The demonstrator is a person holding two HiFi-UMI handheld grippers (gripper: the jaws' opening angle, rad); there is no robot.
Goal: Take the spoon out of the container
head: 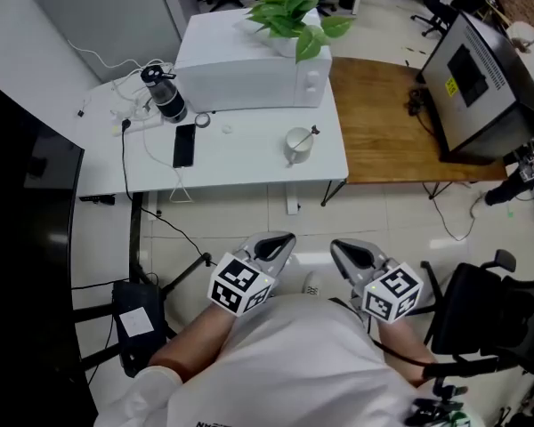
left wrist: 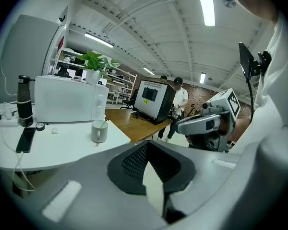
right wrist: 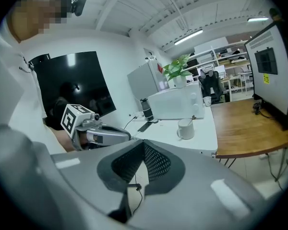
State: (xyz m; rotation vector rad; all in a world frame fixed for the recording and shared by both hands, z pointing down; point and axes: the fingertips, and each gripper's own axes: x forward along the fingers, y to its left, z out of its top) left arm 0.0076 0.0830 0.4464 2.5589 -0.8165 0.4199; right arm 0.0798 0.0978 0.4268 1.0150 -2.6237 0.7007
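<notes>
Our white table (head: 249,163) stands in an office; toward its four o'clock corner the mug (head: 297,146) holds the spoon (head: 308,135). Left gripper (head: 283,240) and right gripper (head: 339,248) hang at six o'clock, jaws closed together, empty.

The white table (head: 249,163) carries a white microwave (head: 249,65) at the back. A dark bottle (head: 165,93) stands at its left among white cables (head: 129,114), perhaps with a power strip. A black phone (head: 184,145) lies flat, and a white cup (head: 297,143) stands nearer the right edge.
</notes>
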